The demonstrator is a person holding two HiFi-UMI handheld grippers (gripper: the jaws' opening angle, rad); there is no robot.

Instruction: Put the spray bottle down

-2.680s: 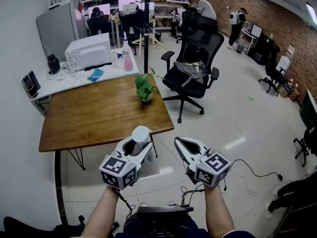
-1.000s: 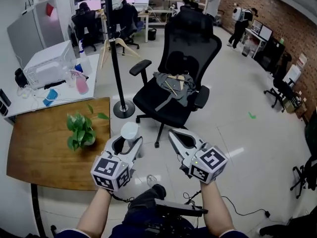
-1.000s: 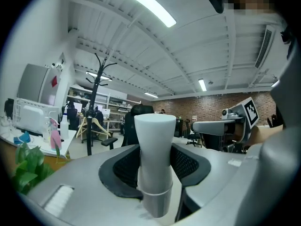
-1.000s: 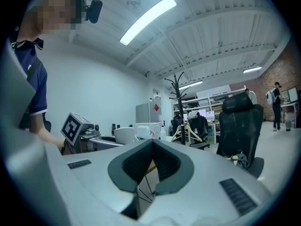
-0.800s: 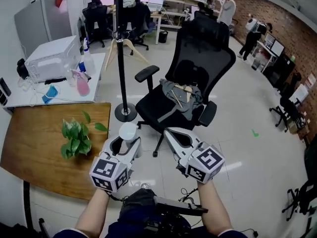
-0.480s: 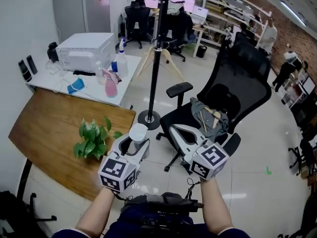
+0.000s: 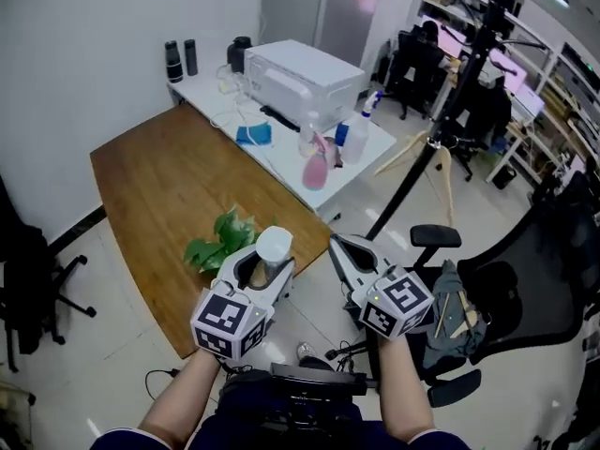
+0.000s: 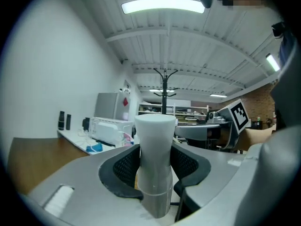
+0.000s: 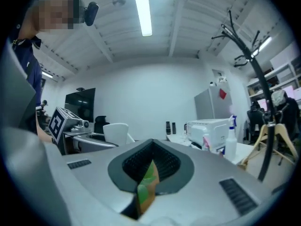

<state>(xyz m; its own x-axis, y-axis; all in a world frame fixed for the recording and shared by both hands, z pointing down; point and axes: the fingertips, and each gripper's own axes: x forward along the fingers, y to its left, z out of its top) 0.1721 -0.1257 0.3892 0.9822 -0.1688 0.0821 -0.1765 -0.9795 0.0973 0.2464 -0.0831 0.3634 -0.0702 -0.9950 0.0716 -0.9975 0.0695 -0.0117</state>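
Note:
A white spray bottle (image 7: 274, 246) stands upright between the jaws of my left gripper (image 7: 268, 262), which is shut on it. In the left gripper view the bottle (image 8: 155, 159) fills the middle, with a dark pad pressed on each side of it. My right gripper (image 7: 337, 244) is beside it on the right, shut with nothing in it. In the right gripper view its jaws (image 9: 151, 147) leave only a thin slit. Both grippers point level, just short of the corner of a wooden table (image 7: 159, 190).
A green potted plant (image 7: 221, 247) stands at the table's near corner. Behind is a white desk (image 7: 281, 125) with a printer (image 7: 305, 71), a pink bottle (image 7: 316, 169) and a white trigger bottle (image 7: 357, 137). A coat stand (image 7: 448, 115) and a black office chair (image 7: 511, 293) are at the right.
The whole view has swung left: the office chair slid off to the right and the wooden table with the plant now lies ahead. Both grippers moved along, the left one still holding the bottle.

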